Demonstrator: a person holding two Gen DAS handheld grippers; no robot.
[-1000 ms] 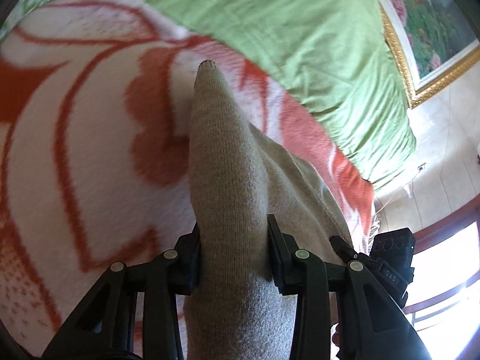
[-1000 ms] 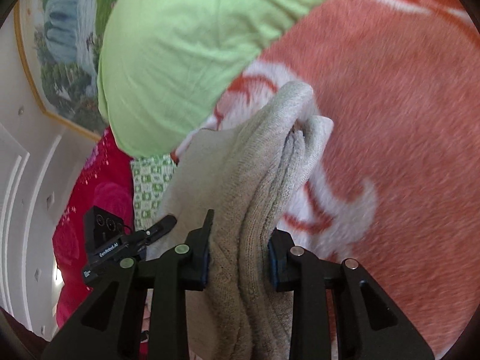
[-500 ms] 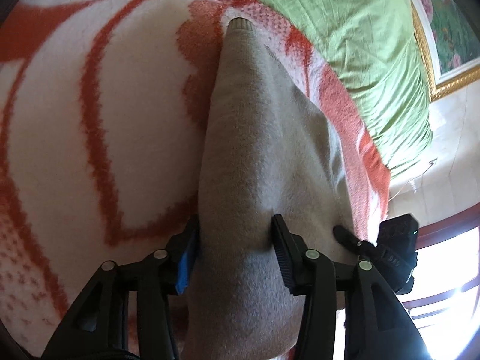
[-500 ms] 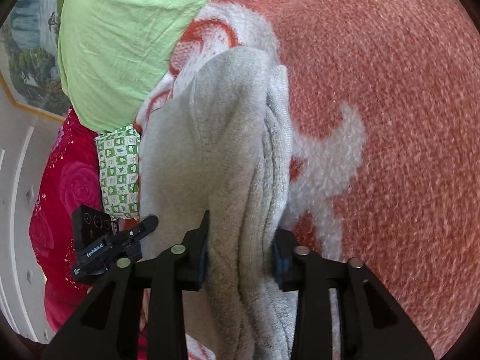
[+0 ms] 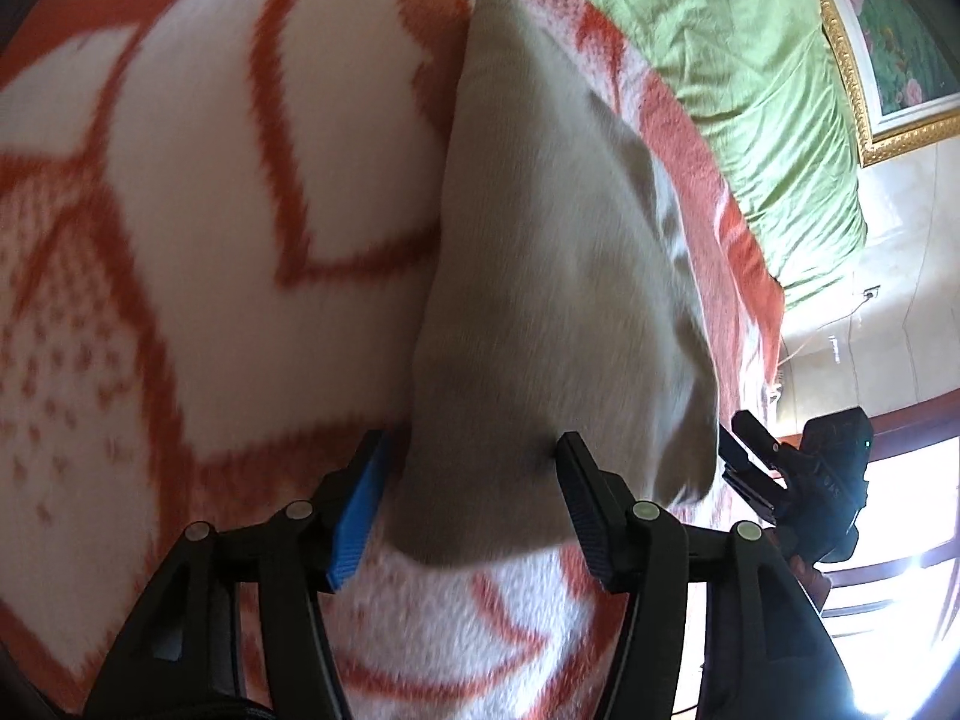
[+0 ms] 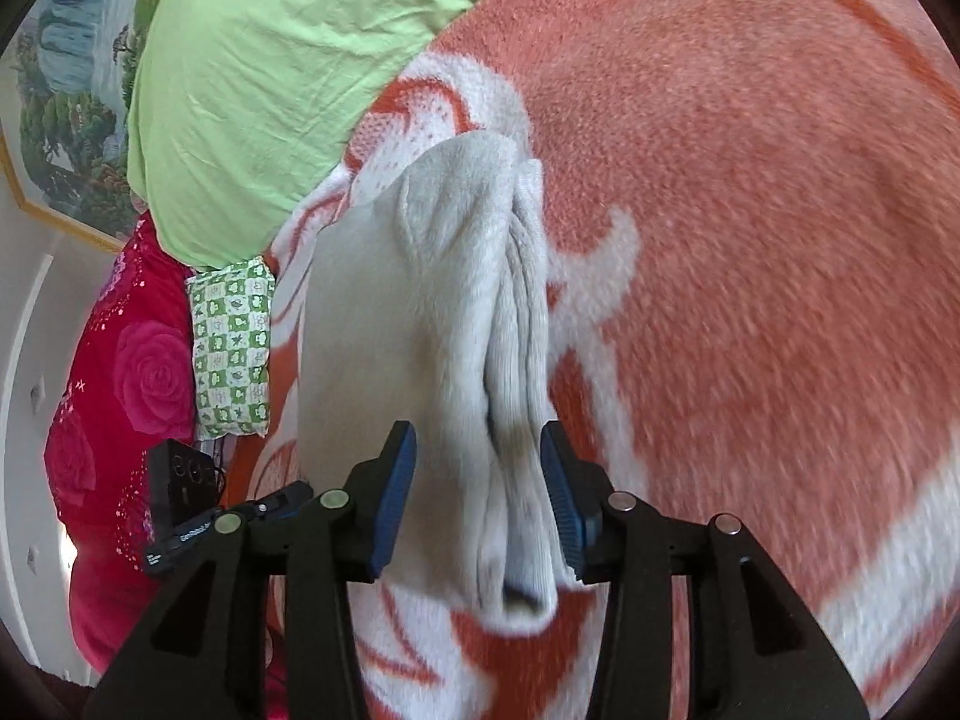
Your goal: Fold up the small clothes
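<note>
A small beige knit garment [image 5: 540, 276] lies folded on an orange-and-white blanket [image 5: 198, 192]. It also shows in the right wrist view [image 6: 444, 324], with bunched folds along its right side. My left gripper [image 5: 471, 468] is open, its jaws standing apart on either side of the garment's near end. My right gripper [image 6: 477, 468] is open too, its jaws apart on either side of the other near corner. The cloth rests on the blanket [image 6: 750, 240] between the fingers, with a gap showing at the pads.
A green pillow [image 5: 750, 60] lies beyond the garment; it also shows in the right wrist view [image 6: 282, 78]. A green checked cushion [image 6: 231, 348] and a red rose-print cover [image 6: 132, 390] sit at the left. A framed painting [image 5: 888, 36] hangs on the wall.
Both grippers lowered the garment onto the blanket and opened, letting go of it. The garment's near end now lies flat between the spread jaws.
</note>
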